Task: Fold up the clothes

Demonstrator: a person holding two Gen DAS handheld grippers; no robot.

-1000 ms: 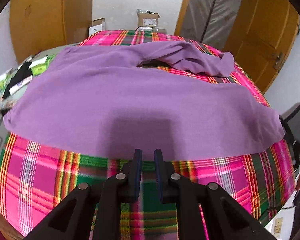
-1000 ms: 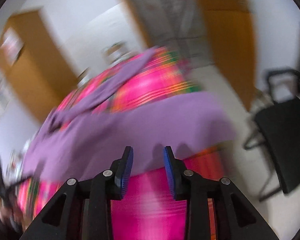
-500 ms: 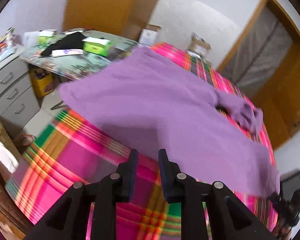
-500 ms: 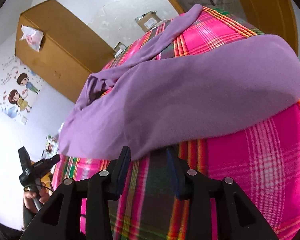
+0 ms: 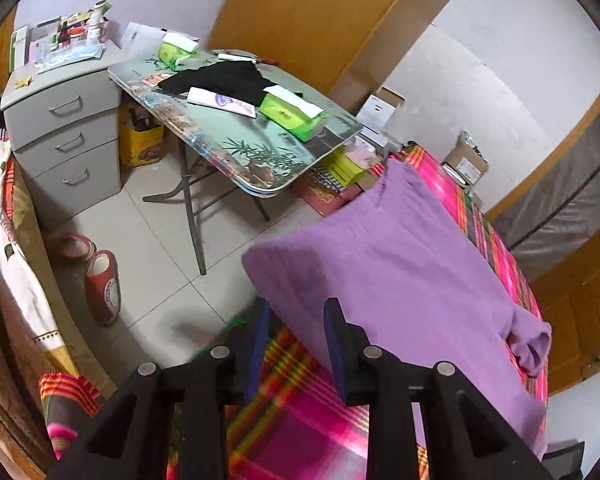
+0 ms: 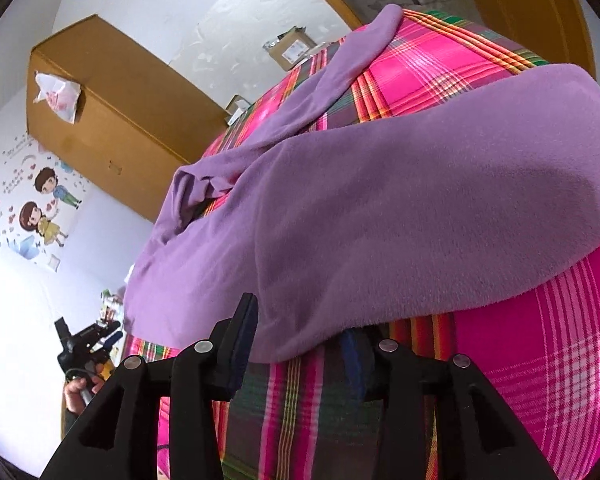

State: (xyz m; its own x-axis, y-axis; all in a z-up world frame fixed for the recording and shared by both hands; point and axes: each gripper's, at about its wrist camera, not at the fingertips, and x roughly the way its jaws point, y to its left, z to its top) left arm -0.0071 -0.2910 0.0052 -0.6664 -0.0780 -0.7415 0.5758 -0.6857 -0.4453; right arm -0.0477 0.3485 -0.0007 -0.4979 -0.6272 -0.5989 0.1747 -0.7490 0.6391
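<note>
Two grippers: both at near hem of one purple sweater (image 5: 400, 264), jaws opening, nothing clamped yet.
Left gripper (image 5: 296, 344): jaws apart, near-left corner of sweater just ahead of the tips, pads not pressing it.
Right gripper (image 6: 296, 344): jaws apart, hem edge lying between them, right pad under the cloth.
Sweater place: spread flat on plaid bedspread (image 6: 560, 360), one sleeve (image 6: 340, 76) trailing to far side.
Risk: left corner hangs near bed edge, a shallow bite could slip; right jaw may pinch bedspread with the hem.
Count: one folding table (image 5: 236, 136), two green tissue boxes (image 5: 292, 112), two red slippers (image 5: 102, 284), one drawer cabinet (image 5: 64, 120).
</note>
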